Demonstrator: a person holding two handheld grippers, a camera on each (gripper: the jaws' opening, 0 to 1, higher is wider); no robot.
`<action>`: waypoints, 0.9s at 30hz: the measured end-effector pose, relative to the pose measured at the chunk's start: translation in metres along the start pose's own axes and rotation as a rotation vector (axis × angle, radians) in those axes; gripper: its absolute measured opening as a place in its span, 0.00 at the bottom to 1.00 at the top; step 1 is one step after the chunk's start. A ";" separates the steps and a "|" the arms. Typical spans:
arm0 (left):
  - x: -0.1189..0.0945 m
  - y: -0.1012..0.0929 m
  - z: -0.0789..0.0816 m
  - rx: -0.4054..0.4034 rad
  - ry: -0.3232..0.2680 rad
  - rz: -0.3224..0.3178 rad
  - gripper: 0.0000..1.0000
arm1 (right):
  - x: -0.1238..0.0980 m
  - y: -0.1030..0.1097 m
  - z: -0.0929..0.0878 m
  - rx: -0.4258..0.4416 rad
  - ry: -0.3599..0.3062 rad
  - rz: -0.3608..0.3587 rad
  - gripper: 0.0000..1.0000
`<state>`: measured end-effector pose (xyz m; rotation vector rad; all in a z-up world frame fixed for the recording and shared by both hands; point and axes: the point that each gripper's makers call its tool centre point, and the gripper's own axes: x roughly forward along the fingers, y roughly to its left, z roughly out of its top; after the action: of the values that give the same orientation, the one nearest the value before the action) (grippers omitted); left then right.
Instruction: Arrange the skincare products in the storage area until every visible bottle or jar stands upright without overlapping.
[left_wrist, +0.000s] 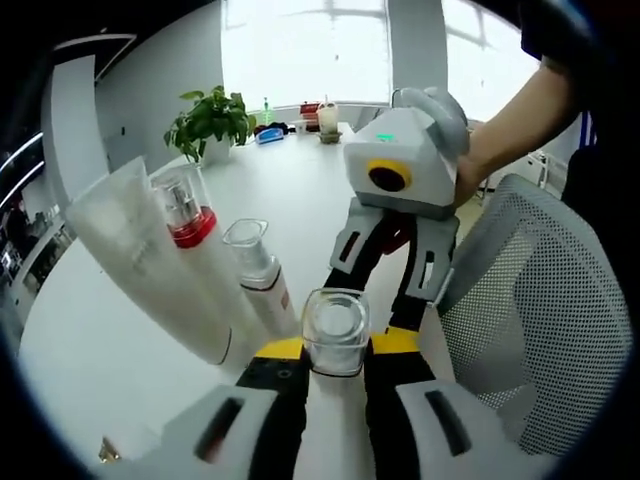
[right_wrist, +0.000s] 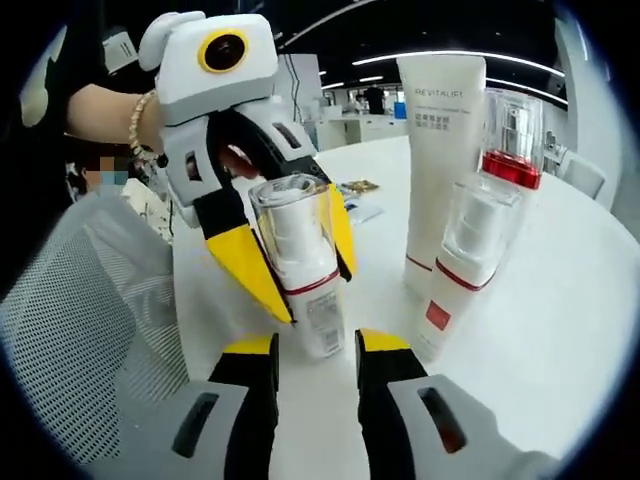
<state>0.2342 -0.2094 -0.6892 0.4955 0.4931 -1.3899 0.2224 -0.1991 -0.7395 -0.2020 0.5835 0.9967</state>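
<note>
Gripping bottle (right_wrist: 300, 270), left tool (right_wrist: 300, 275).

Four white skincare items upright on table: tall tube (right_wrist: 438, 150), red-collared pump (right_wrist: 510, 140), clear-capped btl (right_wrist: 468, 265), small btl (right_wrist: 303, 270) apparently in left tool.

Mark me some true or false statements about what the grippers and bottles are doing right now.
1. The left gripper grips a clear-capped bottle. True.
2. The right gripper is shut on the white tube. False: its jaws are open and the tube stands free.
3. The white tube stands upright on the table. True.
4. The red-banded bottle lies on its side. False: it stands upright beside the tube.
</note>
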 end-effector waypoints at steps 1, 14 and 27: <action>0.000 0.002 0.000 0.001 -0.001 0.002 0.24 | -0.001 0.000 -0.002 0.004 0.002 -0.002 0.32; 0.007 0.032 0.004 -0.034 -0.033 0.034 0.24 | -0.017 -0.007 -0.015 0.077 0.002 -0.047 0.38; 0.017 0.050 0.006 -0.039 -0.061 0.064 0.24 | -0.035 -0.025 -0.025 0.138 0.000 -0.116 0.49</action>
<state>0.2865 -0.2203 -0.6926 0.4320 0.4503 -1.3273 0.2196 -0.2481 -0.7437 -0.1125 0.6310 0.8412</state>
